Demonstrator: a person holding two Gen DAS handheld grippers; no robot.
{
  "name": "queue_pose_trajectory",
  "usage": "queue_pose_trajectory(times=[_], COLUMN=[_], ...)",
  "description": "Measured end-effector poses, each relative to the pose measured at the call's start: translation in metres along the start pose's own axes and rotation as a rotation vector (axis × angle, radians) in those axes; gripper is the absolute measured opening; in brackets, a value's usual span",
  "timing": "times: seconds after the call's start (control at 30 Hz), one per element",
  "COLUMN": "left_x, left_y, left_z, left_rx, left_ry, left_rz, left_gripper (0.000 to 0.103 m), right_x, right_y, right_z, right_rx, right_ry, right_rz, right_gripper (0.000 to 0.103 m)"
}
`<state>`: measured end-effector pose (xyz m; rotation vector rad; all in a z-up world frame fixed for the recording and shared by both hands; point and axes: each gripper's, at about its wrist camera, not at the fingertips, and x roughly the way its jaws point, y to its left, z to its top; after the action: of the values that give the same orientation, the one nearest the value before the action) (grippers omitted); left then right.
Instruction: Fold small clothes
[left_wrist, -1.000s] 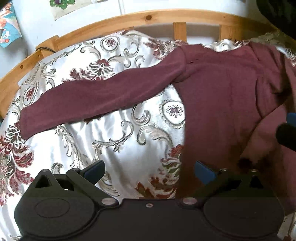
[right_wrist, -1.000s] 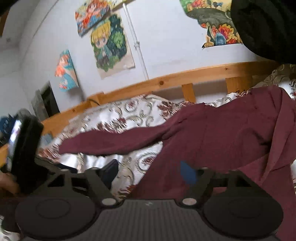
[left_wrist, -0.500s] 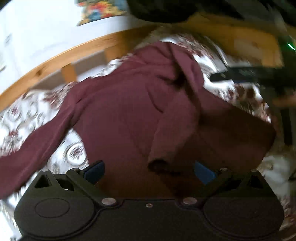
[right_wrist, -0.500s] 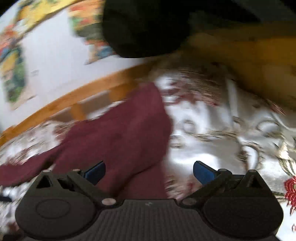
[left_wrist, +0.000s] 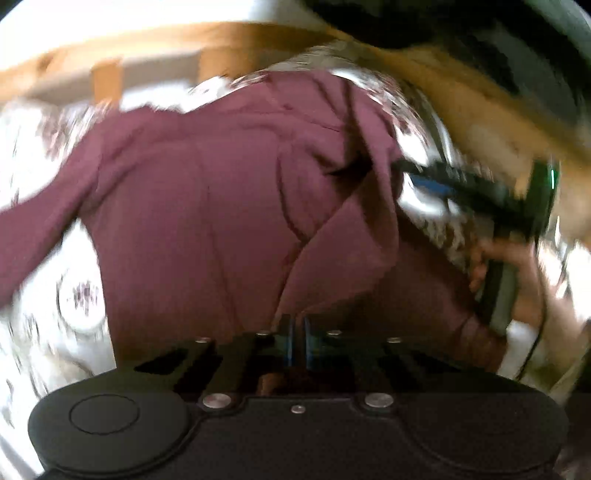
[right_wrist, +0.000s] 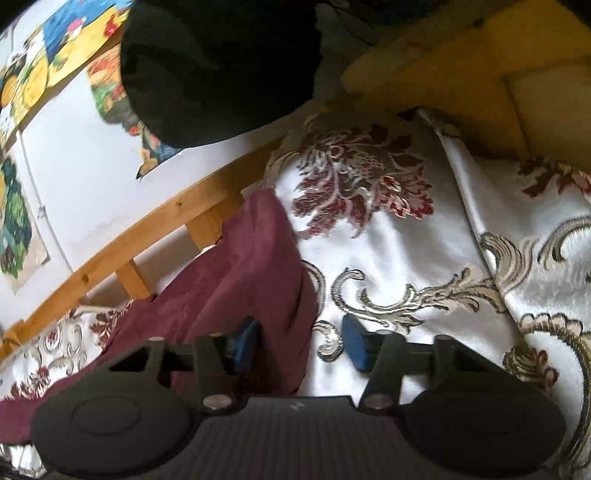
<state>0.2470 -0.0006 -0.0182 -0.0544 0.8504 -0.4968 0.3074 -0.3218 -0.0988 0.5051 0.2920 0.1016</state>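
A maroon long-sleeved top (left_wrist: 207, 206) lies spread on a white floral bedspread (left_wrist: 74, 306), one sleeve folded over its body. My left gripper (left_wrist: 297, 339) is shut on the tip of that folded sleeve. My right gripper (right_wrist: 299, 343) is half open, its jaws astride the top's right edge (right_wrist: 258, 280) without pinching it. The right gripper also shows in the left wrist view (left_wrist: 472, 188), held by a hand at the garment's right side.
A wooden bed rail (right_wrist: 147, 236) runs behind the bedspread (right_wrist: 406, 258), with posters on the white wall (right_wrist: 74, 147). A black garment (right_wrist: 221, 66) hangs above. A yellow cushion (right_wrist: 461, 74) sits at the upper right.
My left gripper has swung right over the top and closed on the folded sleeve's tip. My right gripper has moved to the top's right edge and narrowed its jaws.
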Motion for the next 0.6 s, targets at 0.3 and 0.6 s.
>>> queue_pose_trajectory(times=[0.3, 0.6], left_x=[-0.037, -0.04], left_y=[0.08, 0.107], left_z=[-0.014, -0.031], left_rx=[-0.667, -0.893], left_ry=[-0.07, -0.024], left_rz=[-0.183, -0.266], left_gripper=[0.004, 0.006], right_x=[-0.002, -0.013], right_y=[0.0, 0.022], right_z=[0.009, 0.03], right_rx=[0.053, -0.049], right_ry=[-0.006, 0.009], right_rz=[0.073, 0.026], right_gripper=[0.007, 0.006])
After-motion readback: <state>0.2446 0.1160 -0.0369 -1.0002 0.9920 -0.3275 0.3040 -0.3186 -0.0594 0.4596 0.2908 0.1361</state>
